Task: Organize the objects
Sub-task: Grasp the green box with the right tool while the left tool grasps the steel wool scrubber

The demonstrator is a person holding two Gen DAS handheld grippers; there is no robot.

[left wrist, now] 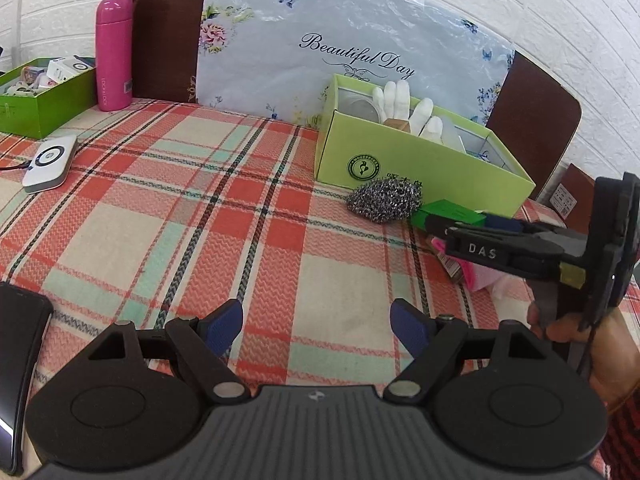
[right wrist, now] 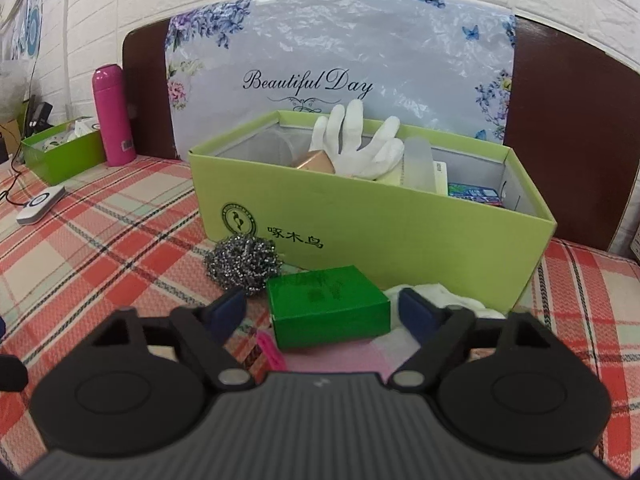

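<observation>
A small green box (right wrist: 328, 304) lies on the plaid tablecloth in front of a light green carton (right wrist: 400, 232). My right gripper (right wrist: 324, 314) is open, its jaws on either side of the green box, not closed on it. A steel wool scrubber (right wrist: 242, 262) lies left of the box. The carton holds white gloves (right wrist: 352, 144) and other items. In the left wrist view my left gripper (left wrist: 318, 326) is open and empty over bare tablecloth; the right gripper (left wrist: 460, 226) reaches toward the green box (left wrist: 446, 210) beside the scrubber (left wrist: 384, 200).
A pink bottle (left wrist: 114, 52) and a second green box of small items (left wrist: 40, 92) stand at the far left. A white device (left wrist: 50, 162) with a cable lies near them. A dark phone (left wrist: 16, 380) lies at the left edge. Pink and white items (right wrist: 440, 300) lie under the right gripper.
</observation>
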